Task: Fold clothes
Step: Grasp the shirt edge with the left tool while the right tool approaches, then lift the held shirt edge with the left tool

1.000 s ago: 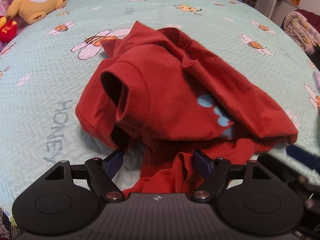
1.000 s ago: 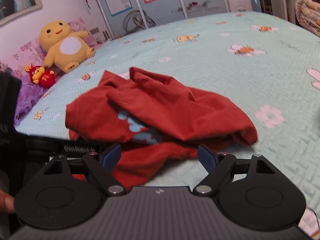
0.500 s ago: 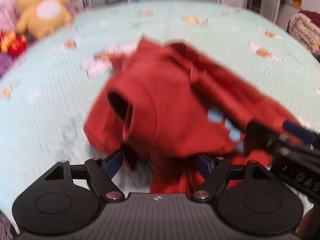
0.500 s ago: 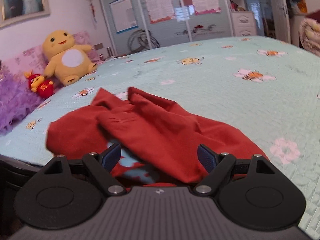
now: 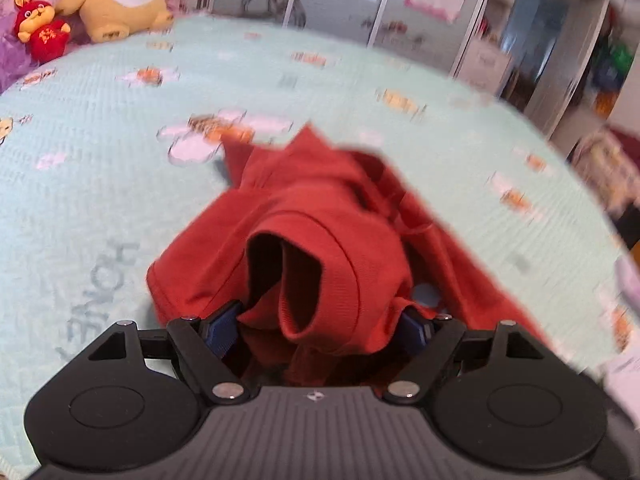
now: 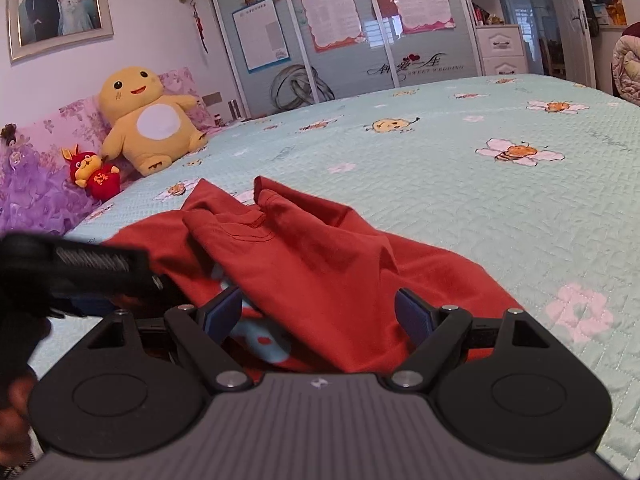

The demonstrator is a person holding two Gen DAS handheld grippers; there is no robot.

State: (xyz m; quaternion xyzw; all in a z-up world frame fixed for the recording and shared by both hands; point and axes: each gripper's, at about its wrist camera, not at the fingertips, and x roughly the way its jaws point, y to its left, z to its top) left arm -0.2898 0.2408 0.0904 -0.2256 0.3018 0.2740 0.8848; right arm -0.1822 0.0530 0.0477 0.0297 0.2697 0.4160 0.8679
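Note:
A crumpled red T-shirt [image 5: 320,240] with a light blue print lies on the mint green bedspread [image 5: 100,160]. My left gripper [image 5: 320,326] is open, its jaws either side of a bunched sleeve opening at the shirt's near edge. My right gripper [image 6: 318,314] is open, its jaws over the near edge of the shirt [image 6: 320,260], cloth lying between them. The left gripper's body [image 6: 80,272] shows at the left of the right wrist view, touching the shirt.
A yellow plush toy [image 6: 148,120] and a small red plush [image 6: 94,172] sit by purple and pink pillows [image 6: 36,196] at the bed's head. Wardrobe doors [image 6: 340,32] stand behind the bed. A quilt heap [image 6: 626,72] is at the far right.
Both grippers have moved forward onto the shirt's near edge; cloth now lies between both pairs of open jaws. The left gripper has pushed in at the sleeve opening.

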